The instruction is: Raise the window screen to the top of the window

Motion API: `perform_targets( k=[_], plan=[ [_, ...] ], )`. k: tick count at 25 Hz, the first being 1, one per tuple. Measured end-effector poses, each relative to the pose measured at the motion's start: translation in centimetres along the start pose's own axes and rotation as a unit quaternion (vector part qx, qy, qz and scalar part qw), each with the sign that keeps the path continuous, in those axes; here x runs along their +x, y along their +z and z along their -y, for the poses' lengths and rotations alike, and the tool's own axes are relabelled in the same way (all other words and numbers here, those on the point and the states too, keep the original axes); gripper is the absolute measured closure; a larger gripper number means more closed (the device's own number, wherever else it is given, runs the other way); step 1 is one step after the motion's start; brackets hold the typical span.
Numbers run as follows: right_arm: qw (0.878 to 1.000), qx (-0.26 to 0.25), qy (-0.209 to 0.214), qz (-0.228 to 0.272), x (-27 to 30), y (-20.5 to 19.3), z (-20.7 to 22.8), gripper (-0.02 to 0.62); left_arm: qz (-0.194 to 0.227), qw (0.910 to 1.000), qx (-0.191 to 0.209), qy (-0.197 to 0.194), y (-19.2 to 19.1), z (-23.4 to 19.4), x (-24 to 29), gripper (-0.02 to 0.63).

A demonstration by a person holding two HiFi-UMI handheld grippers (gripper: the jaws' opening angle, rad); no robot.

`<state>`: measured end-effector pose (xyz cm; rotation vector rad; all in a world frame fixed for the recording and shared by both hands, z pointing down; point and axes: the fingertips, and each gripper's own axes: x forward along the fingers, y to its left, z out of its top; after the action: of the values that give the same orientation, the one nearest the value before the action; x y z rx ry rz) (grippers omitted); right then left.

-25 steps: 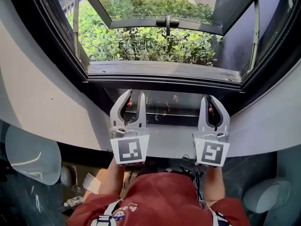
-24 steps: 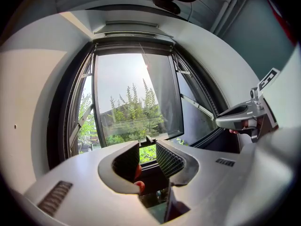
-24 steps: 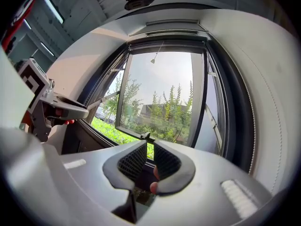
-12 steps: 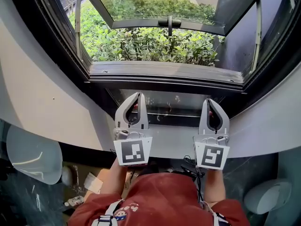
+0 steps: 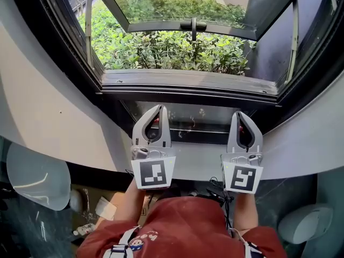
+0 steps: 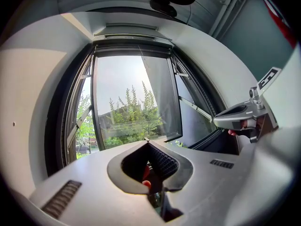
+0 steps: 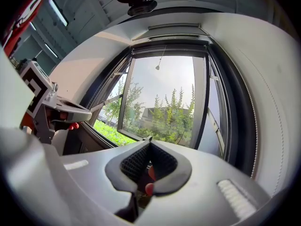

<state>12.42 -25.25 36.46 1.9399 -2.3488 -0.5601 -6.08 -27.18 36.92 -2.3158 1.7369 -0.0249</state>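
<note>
Our left tool (image 5: pixel 159 108) and right tool (image 5: pixel 239 114) are both closed tip to tip, just below the sill (image 5: pixel 188 79). The window screen (image 7: pixel 170 45) sits at the window's top, its cord (image 7: pixel 159 60) hanging.

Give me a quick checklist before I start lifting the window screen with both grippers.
1. Left gripper jaws closed: ok, the tips meet.
2. Right gripper jaws closed: ok, the tips meet.
3. Screen bar caught in both grips: cannot tell; neither gripper view shows anything pinched at the tips.
4. Grippers side by side at the window's lower frame: ok.
5. Sash out of the way: ok, it is swung outward from the opening.
6. Screen's present height: cannot tell; no mesh can be made out in any view.
</note>
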Motion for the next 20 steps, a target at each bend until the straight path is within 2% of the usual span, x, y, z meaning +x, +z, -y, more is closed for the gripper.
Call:
perform_targets(
  k=[20],
  plan=[
    [1.0,0.0,-0.001,0.005,0.11,0.06,0.06,0.584,0.002,1.0,-0.002,0.001,-0.02,0.03,0.13,0.6]
  ],
)
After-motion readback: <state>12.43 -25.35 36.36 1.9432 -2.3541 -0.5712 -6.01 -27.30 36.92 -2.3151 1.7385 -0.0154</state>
